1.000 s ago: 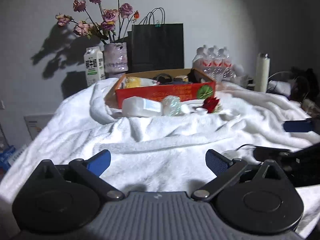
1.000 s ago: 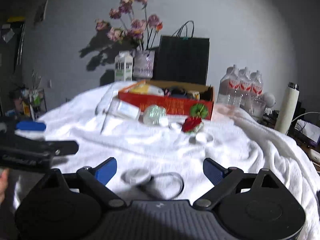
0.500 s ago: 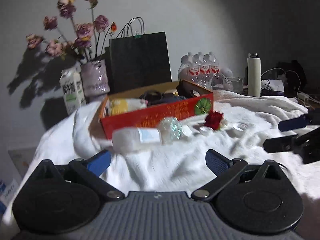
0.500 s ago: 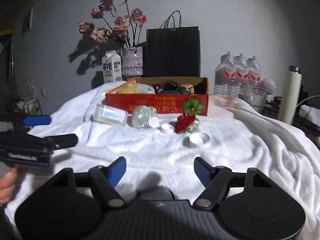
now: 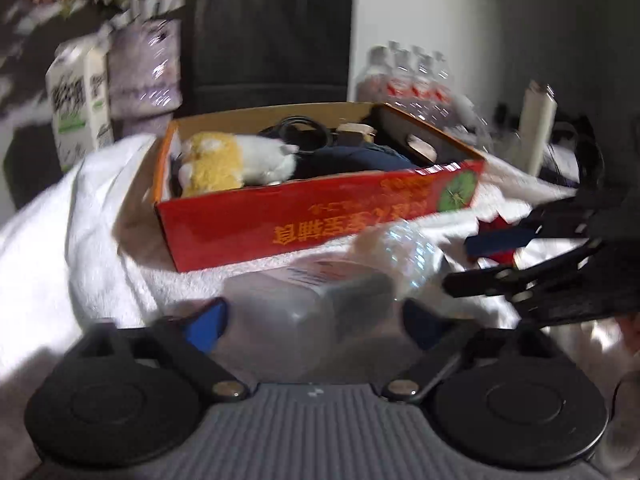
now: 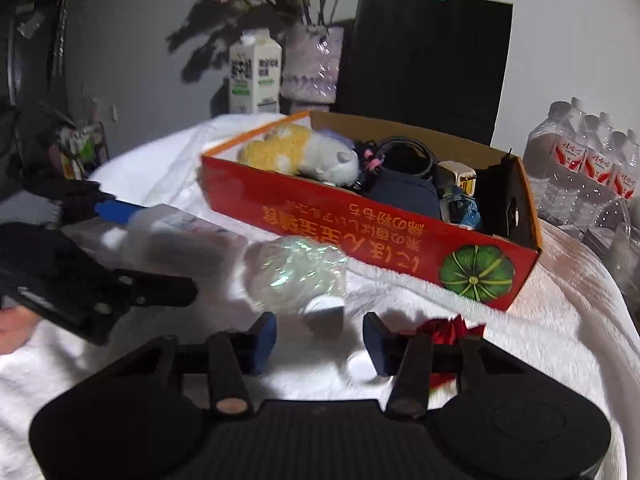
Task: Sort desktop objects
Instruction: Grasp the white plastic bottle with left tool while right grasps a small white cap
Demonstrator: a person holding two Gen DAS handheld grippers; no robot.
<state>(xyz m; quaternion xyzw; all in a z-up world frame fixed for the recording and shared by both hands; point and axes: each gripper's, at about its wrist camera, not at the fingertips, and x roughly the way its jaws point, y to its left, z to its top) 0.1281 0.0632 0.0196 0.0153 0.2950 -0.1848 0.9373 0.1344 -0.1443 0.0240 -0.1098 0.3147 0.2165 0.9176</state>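
Left gripper [image 5: 312, 320] is closing, with the clear plastic bottle [image 5: 304, 300] lying between its unclenched pads on the white blanket [image 6: 540, 340]. Behind the bottle stands the red cardboard box [image 6: 360, 220], holding a plush toy [image 6: 300, 156]. Right gripper [image 6: 318, 340] is closing near the bottle's white cap [image 6: 324, 308], grasping nothing.

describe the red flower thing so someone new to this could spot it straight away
Start at the red cardboard box on the white blanket and find its green pumpkin picture. The red flower lies on the blanket just in front of that corner. It is the only small dark red thing there; its neighbours are a clear crumpled bottle and a white cap.
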